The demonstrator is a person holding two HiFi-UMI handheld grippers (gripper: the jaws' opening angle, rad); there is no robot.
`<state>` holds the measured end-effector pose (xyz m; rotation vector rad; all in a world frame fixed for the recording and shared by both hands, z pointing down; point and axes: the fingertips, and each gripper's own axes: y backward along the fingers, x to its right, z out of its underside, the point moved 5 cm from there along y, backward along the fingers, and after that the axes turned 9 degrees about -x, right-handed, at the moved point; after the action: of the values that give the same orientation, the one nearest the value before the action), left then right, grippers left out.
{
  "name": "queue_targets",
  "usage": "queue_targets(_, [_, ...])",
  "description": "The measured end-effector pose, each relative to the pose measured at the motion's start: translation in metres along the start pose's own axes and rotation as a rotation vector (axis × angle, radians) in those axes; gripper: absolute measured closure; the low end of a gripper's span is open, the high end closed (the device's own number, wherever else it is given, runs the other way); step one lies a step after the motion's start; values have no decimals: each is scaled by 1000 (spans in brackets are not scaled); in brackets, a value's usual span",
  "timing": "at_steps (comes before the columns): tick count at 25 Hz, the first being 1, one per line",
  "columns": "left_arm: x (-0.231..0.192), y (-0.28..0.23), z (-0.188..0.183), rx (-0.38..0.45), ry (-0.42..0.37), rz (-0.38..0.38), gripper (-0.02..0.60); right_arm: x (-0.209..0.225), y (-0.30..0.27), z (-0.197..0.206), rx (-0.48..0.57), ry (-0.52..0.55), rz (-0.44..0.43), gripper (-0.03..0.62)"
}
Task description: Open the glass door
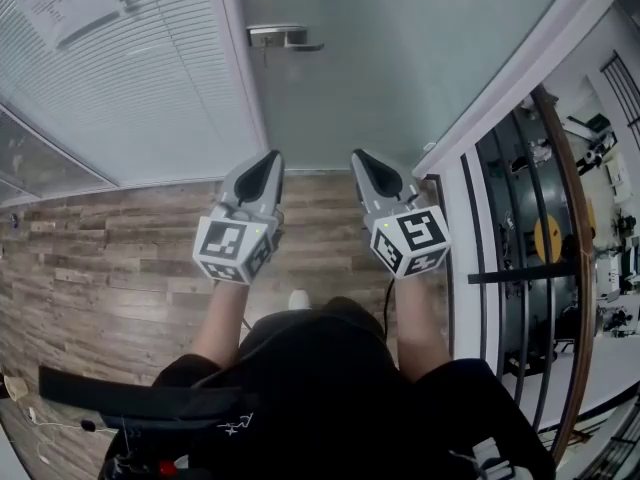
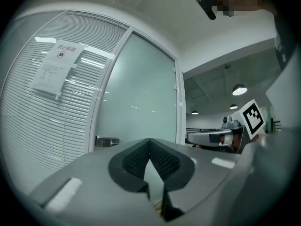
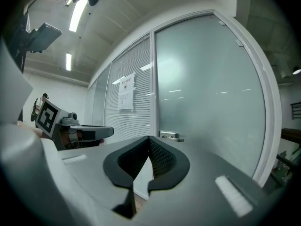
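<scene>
Glass door (image 1: 400, 58), frosted and set in a white door frame (image 1: 243, 78), stands shut ahead of the person. Its lever handle (image 1: 285, 36) sits at the door's left edge in the head view, right beside the frame post that divides it from the blind-covered partition (image 1: 130, 98) carrying a paper notice (image 1: 75, 3). The step in hand looks like the approach to the handle, with no contact made yet. The left gripper (image 1: 272, 156) and right gripper (image 1: 360, 156) are held side by side over the wood-pattern floor (image 1: 120, 258), both pointing at the door's lower edge and well short of the glass. In each gripper view the ribbed pads meet at their tips with only a narrow slit beneath, and nothing is caught between them, so both tools are pressed together and empty, touching neither door nor handle. To do this well, I would pick one gripper for the lever. The left sits nearer the handle side. Part its jaws before arriving, bring them around the free end of the lever instead of the plate, and close firmly so the smooth metal does not slip. Then press the lever down fully before moving the door, keeping the other gripper clear of the frame and the frosted pane.
</scene>
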<state>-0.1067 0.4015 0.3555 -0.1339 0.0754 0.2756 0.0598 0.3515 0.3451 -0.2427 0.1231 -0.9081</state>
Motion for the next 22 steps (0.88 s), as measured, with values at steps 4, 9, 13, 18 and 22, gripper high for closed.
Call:
queue_targets(4, [-14, -9, 2, -7, 9, 13, 581, 3, -14, 0, -8, -5, 12, 592])
queue_targets(9, [-25, -27, 5, -23, 16, 31, 581, 16, -29, 0, -10, -47, 10, 592])
queue_targets(13, [-27, -51, 1, -24, 8, 34, 581, 37, -42, -4, -5, -58, -4, 592])
queue_targets(18, [-32, -80, -5, -17, -5, 21, 581, 61, -66, -4, -21, -10, -32, 592])
queue_targets(22, [-42, -110, -13, -11, -4, -16, 581, 86, -93, -11, -29, 23, -77, 592])
